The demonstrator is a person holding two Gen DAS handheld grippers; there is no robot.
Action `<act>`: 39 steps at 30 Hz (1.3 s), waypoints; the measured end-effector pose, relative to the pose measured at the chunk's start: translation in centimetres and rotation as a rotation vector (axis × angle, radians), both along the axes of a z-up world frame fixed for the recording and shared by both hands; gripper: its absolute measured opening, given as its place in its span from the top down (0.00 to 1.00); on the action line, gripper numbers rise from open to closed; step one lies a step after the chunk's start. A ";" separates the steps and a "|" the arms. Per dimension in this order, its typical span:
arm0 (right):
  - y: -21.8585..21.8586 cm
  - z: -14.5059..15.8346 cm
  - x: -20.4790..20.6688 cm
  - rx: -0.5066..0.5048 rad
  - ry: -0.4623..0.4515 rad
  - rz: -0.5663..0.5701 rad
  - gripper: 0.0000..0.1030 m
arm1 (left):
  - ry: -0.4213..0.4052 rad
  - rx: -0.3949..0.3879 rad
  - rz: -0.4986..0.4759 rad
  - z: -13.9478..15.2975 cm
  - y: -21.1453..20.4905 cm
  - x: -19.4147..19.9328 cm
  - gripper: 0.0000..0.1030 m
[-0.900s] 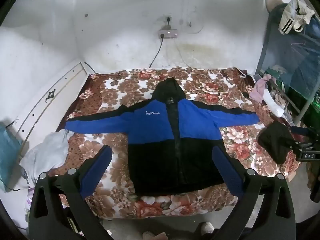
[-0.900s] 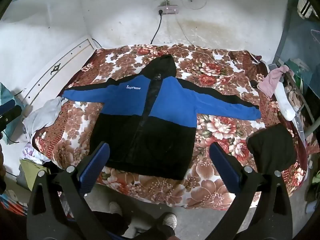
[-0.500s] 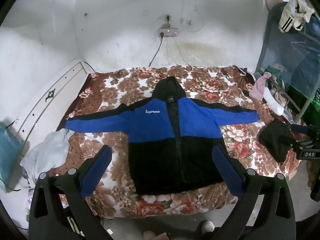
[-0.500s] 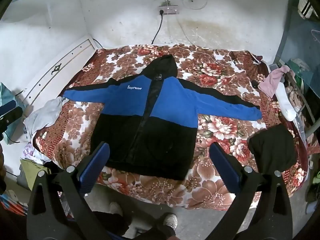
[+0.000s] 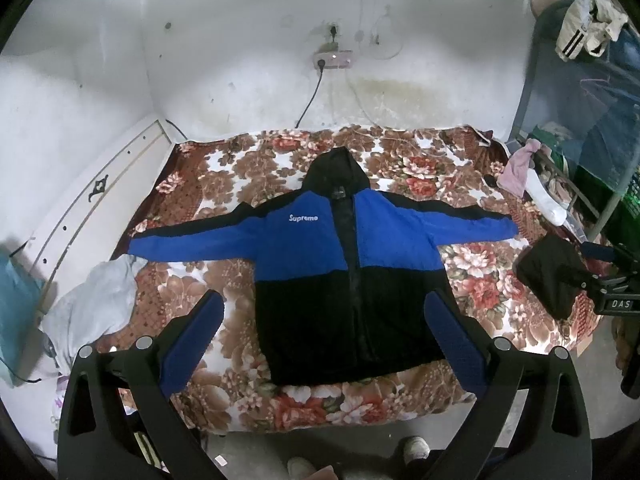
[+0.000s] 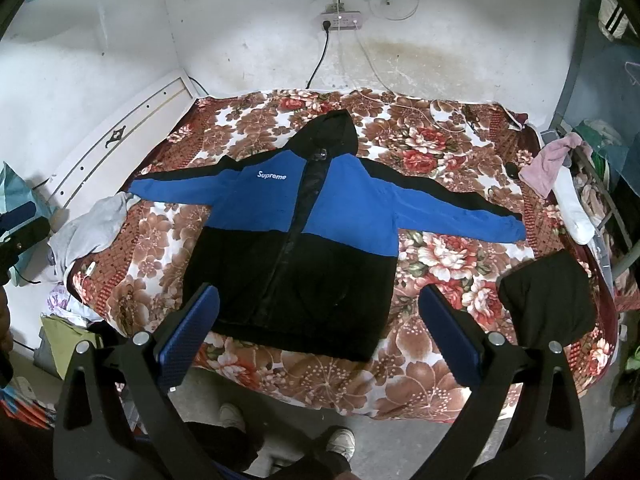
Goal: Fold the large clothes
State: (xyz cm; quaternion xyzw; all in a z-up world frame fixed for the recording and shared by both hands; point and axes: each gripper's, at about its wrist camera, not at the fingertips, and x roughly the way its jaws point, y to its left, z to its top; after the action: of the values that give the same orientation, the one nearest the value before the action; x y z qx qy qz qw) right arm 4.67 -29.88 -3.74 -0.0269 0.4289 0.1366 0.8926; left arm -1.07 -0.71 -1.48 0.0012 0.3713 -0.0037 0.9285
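A blue and black hooded jacket (image 5: 340,280) (image 6: 304,248) lies flat and face up on the floral bedspread (image 5: 224,184) (image 6: 440,256), zipped, both sleeves spread wide, hood toward the wall. White lettering marks its chest. My left gripper (image 5: 325,304) hangs open above the jacket's lower hem, well off the cloth, nothing between its blue pads. My right gripper (image 6: 318,300) is likewise open and empty, high over the hem near the bed's front edge. The right gripper's black body shows at the far right of the left wrist view.
A folded black garment (image 5: 552,276) (image 6: 548,300) rests at the bed's right corner. A pale grey cloth (image 5: 92,304) (image 6: 88,228) hangs off the left side by the white headboard (image 5: 100,200). A cluttered rack (image 6: 592,184) stands right. A person's shoes (image 6: 340,442) stand on the floor below.
Both views have drifted slightly; the jacket sits a little higher in the left wrist view. The jacket itself has not moved and both grippers stay open.
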 end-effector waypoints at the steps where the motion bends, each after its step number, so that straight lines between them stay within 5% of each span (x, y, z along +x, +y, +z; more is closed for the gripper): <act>1: 0.0 0.0 0.0 0.002 0.000 0.000 0.04 | -0.001 0.001 0.001 -0.1 0.1 0.1 0.05; 29: 0.3 -0.3 0.0 0.009 0.002 -0.006 0.04 | 0.019 0.018 0.004 -1.1 0.1 0.3 0.05; 39: -4.4 -0.3 4.3 0.042 0.003 0.024 0.04 | 0.019 0.059 0.062 -0.6 -2.2 4.2 0.05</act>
State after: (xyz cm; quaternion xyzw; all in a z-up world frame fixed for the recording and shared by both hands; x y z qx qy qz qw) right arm 9.00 -34.31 -4.02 -0.0130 0.4271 0.1564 0.8905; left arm 3.12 -2.89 -2.11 0.0171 0.3800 0.0359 0.9241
